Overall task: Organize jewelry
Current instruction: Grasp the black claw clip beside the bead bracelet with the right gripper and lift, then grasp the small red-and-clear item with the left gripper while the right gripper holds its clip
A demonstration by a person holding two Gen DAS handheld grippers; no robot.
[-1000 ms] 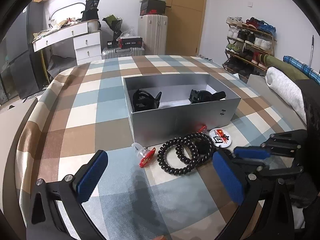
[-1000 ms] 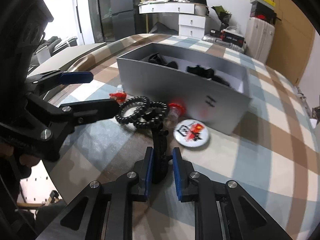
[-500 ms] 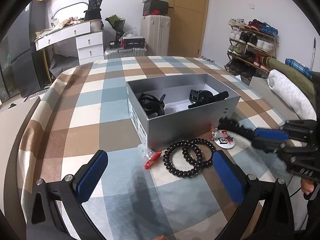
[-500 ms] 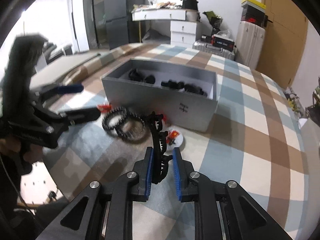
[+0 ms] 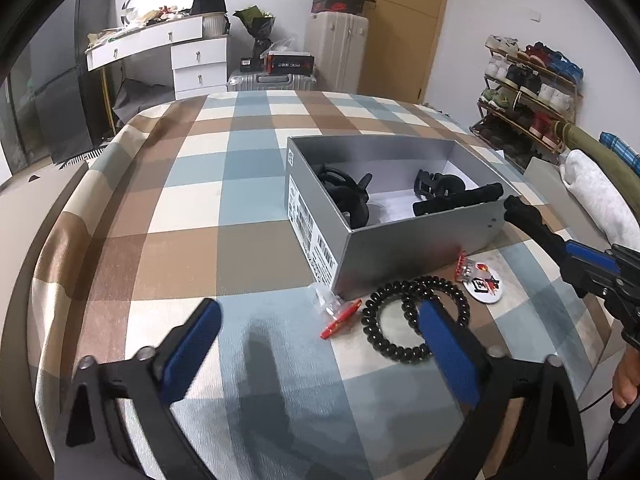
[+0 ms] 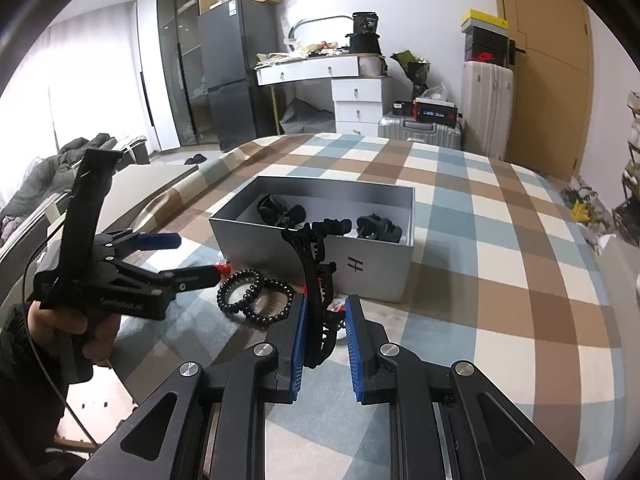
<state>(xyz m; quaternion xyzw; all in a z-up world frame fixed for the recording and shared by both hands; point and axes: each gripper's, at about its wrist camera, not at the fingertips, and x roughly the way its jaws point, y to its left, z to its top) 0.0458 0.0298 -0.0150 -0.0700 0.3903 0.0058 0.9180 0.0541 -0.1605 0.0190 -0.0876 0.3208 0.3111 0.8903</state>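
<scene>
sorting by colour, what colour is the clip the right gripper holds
Black hair clip, clearest in the right wrist view.

A box (image 5: 400,256) sits on the bed (image 5: 192,216) with hair clips (image 5: 344,192) inside it. Before the box lie coiled hair ties (image 5: 400,320), a small clip (image 5: 340,318) to their left and a round badge (image 5: 484,286) to their right.

The bed cover (image 5: 192,208) is soft matt cloth in a woven check of brown, blue and cream. The box (image 5: 404,254) looks like cardboard with a smooth, silvery satin skin and a white paper label on its end. The coil bands (image 5: 404,320) are glossy black plastic. The hair clip (image 6: 316,280) is matt black plastic with ridged teeth. The badge (image 5: 484,286) has a shiny printed face. Each claw, right claw (image 6: 325,344) and left claw (image 5: 316,344), is matt black plastic with ribbed blue rubbery pads and bright metal screws
</scene>
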